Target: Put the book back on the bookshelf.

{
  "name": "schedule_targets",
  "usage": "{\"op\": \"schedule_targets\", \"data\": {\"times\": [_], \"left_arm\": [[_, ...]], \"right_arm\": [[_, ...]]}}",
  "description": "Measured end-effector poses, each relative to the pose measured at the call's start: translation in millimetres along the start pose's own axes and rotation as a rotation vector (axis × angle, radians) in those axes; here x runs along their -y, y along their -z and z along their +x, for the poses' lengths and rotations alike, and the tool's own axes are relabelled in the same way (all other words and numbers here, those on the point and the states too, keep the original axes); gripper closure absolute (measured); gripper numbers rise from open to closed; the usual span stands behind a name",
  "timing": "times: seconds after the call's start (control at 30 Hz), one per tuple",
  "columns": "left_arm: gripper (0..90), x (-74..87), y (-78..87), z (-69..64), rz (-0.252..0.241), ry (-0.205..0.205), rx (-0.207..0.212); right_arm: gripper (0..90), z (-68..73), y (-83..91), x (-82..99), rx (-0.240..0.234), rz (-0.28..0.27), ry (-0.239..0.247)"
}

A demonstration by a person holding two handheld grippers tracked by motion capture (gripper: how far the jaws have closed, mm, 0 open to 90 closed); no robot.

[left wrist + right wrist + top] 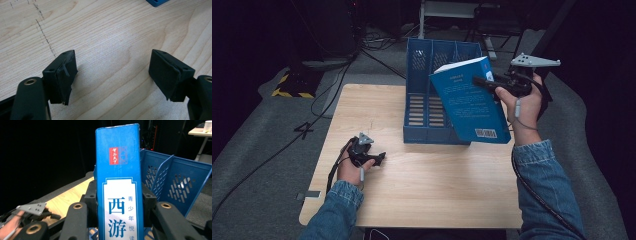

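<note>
So starting at the left: the left claw [379,159] is just parked low on the bench [427,190], near its left edge, and the left gripper view shows it spread wide with nothing but bare wood grain between the pads. It's well apart from everything that matters here, so I'd call it idle.

Middle of the bench, toward the far edge, is the blue file rack [432,85], with upright dividers making slots that are open at the top and run front to back (looks like three slots, the far ends are hard to read).

Then the right side, where the action is. The right claw [478,80] is pinched down on the blue book [469,102], gripping it near the spine, and in the right gripper view the spine [120,195] stands up between the two pads. The book is up in the air, tilted, its lower corner hanging over the rack's front right corner without clearly touching it.

The thing the next move turns on, I'd guess: the rack sits just left of and below the book, and the book's long axis is slanted instead of lined up with a slot. It'd need squaring up with the dividers before lowering in. The right hand is obviously the nearer one.
</note>
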State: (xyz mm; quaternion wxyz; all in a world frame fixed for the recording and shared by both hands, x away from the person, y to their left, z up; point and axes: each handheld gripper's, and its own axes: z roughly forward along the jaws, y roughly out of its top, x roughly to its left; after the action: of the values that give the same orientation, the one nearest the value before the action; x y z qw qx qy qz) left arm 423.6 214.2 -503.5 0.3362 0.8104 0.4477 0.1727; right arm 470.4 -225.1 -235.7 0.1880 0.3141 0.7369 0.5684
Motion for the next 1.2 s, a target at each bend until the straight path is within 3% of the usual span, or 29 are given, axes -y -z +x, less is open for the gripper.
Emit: {"op": "schedule_targets", "data": {"times": [0.2,0.47,0.73,1.2], "left_arm": [[23.2,-0.1,-0.1,0.0,0.0,0.0,0.0],[23.1,-0.2,-0.3,-0.1,-0.002,0.003,0.001],[23.2,-0.2,-0.4,-0.1,-0.003,0.003,0.001],[23.1,-0.5,-0.8,0.0,-0.003,0.006,0.003]], "right_arm": [[61.7,-19.5,-11.6,-6.9,0.001,-0.021,-0.058],[61.6,-26.0,-18.3,-16.7,0.004,-0.068,-0.063],[61.6,-43.8,-33.6,-4.0,0.021,-0.063,-0.105],[61.6,-73.2,-21.0,11.1,0.053,-0.09,-0.147]]}}
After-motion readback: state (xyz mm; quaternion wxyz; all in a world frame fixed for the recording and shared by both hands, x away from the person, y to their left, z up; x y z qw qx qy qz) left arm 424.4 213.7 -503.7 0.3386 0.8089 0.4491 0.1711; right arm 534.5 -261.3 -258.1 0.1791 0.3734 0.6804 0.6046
